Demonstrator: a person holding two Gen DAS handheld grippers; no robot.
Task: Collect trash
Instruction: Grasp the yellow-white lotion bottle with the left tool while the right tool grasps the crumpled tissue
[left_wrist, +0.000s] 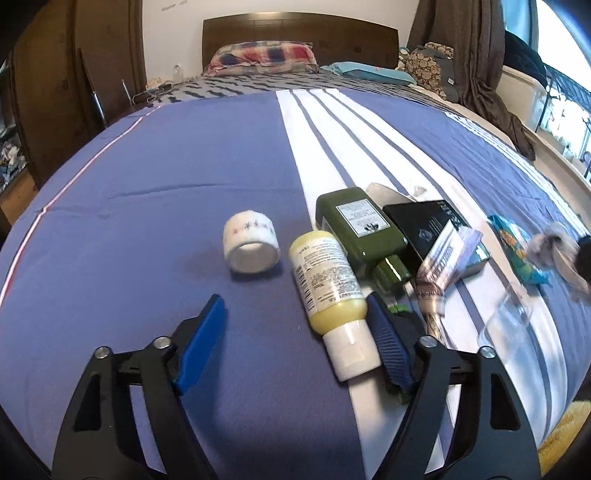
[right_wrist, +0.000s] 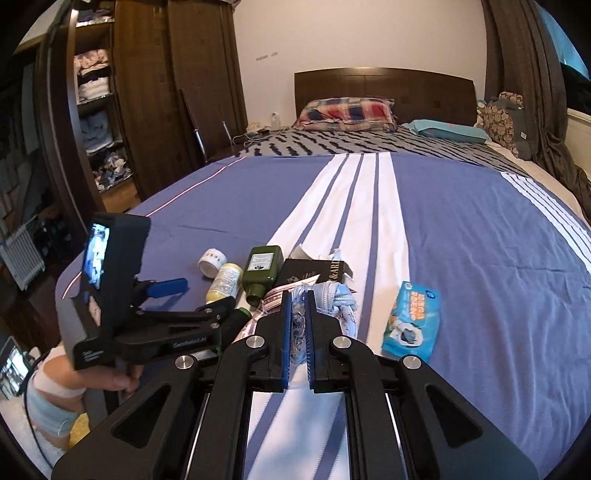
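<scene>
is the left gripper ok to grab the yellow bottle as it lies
Probably yes: the left gripper is open, with the yellow bottle lying against its right finger and nothing covering it.

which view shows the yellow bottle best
The left wrist view: the yellow bottle lies large and close between the open left gripper fingers, label and white cap plain. The right wrist view shows it small and far, its cap end hidden behind the left gripper's arm.
</scene>
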